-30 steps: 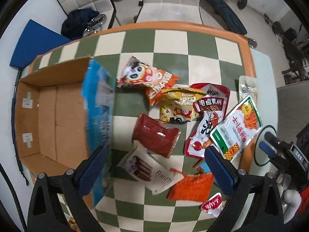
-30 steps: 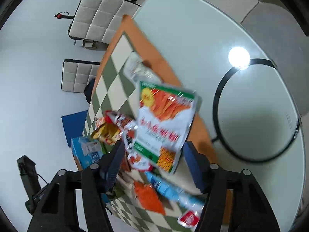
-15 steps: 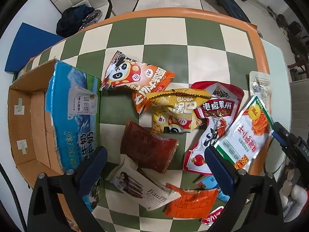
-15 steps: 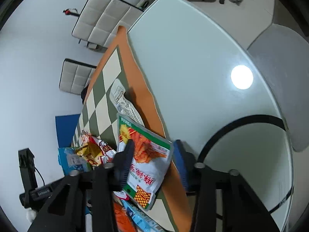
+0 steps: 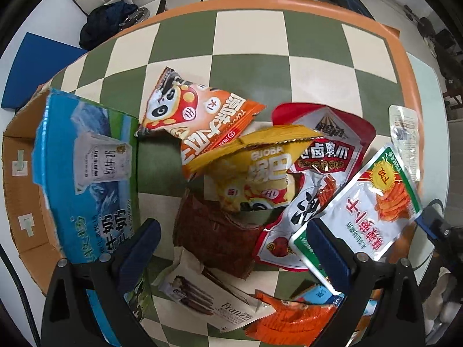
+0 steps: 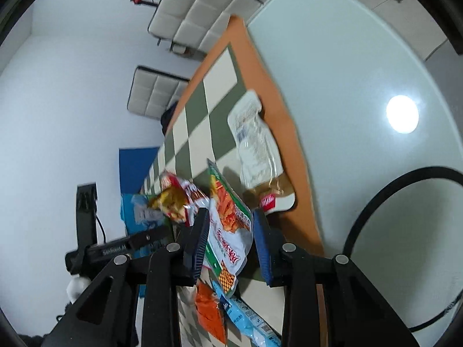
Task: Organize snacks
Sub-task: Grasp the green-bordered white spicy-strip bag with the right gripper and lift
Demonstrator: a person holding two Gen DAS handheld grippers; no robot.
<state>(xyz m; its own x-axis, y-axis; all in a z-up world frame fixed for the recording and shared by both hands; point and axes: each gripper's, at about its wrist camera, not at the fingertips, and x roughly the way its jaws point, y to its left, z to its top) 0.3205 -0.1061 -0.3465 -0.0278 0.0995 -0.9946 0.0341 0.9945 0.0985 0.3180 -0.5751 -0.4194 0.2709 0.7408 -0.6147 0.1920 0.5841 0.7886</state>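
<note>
The green-edged pouch (image 6: 228, 237) lies between the right claw (image 6: 230, 240)'s narrowed pads, apparently pinched and tilted off the counter (image 6: 332, 86) for lifting, probably toward the open carton (image 5: 26, 190) at the mat's left; the left claw (image 5: 231, 248) hangs wide and empty over the dark red packet (image 5: 214, 237) in the heap.

One cardboard box (image 5: 26, 202) sits on the tabletop (image 5: 251, 40). Nine snack packets show: one panda bag (image 5: 185, 110), one yellow bag (image 5: 260, 173), one dark red pack (image 5: 214, 240), and six others. Two chairs (image 6: 202, 14) stand beyond.
</note>
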